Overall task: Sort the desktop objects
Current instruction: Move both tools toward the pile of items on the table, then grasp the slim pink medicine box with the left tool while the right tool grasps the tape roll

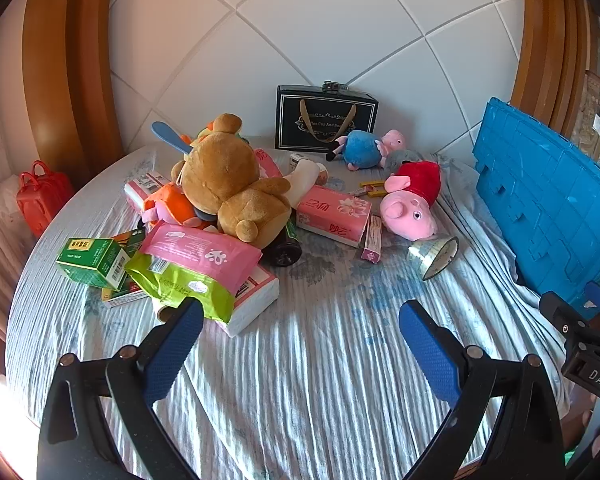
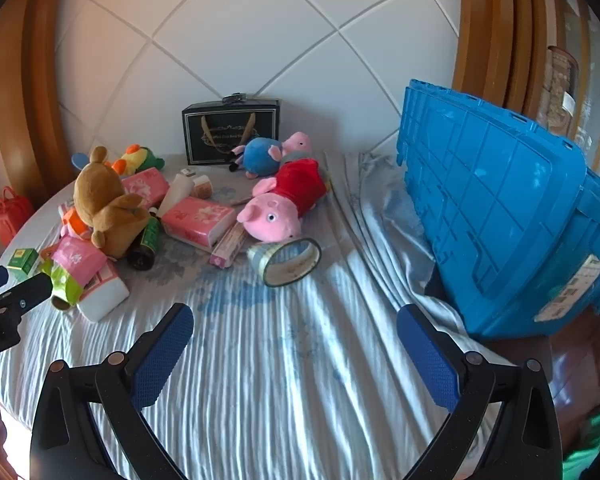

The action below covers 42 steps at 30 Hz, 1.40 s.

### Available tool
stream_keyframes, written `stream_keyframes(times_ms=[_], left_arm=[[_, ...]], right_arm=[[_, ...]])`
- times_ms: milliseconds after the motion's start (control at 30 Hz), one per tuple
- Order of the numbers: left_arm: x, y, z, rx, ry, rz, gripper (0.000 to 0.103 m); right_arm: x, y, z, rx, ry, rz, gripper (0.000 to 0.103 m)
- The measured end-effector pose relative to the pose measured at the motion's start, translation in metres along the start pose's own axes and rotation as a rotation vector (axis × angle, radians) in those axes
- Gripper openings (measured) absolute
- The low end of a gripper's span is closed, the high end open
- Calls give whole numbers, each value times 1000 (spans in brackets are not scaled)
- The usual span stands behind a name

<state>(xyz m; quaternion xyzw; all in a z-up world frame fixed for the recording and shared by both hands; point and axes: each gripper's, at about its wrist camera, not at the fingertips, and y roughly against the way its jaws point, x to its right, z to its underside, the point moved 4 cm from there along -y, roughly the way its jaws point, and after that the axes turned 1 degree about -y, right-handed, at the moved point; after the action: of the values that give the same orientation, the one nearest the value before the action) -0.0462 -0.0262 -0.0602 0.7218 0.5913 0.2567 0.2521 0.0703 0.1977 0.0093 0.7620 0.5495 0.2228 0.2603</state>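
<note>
Reading "Cup And" on black gift box point(image 1: 326, 120); both hand-held grippers point(image 1: 301, 320) point(image 2: 295, 322) released, empty.

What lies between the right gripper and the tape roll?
Only bare striped cloth separates the right gripper from the tape roll, as the right wrist view shows.

brown teddy bear point(image 1: 232, 184) heaped on tissue packs point(image 1: 334, 214), pig plushes point(image 1: 412, 200) lying beside, tape roll point(image 1: 434, 256) tilted nearby

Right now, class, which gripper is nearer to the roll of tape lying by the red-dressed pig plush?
Right. The right gripper sits just before the tape roll, slightly left of it. The left gripper is further left, by the wipes pile, with the roll off to its right.
</note>
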Motion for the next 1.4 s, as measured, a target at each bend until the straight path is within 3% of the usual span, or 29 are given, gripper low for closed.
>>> stream_keyframes(times_ms=[800,1133,1167,1233,1333,1400], left_arm=[[12,-85,-25,-113,13,-26,100],[52,-162,-39,-164,-126,12,99],[57,-171,-39,-170,-140,23,97],[69,-193,-40,-192,-157,58,82],[84,-225,-36,-261,-143,124,66],[94,-242,-34,-283,-154,132,64]], right_arm=[[18,-89,-27,-115,0,-26,103],[32,-144,-31,-196,-69,-34,103],[33,-150,-31,-202,-88,-47,103],[30,-163,-34,-226,-118,-95,103],[28,-181,-38,-257,-125,-84,103],[31,-192,-40,-280,-156,-96,103]])
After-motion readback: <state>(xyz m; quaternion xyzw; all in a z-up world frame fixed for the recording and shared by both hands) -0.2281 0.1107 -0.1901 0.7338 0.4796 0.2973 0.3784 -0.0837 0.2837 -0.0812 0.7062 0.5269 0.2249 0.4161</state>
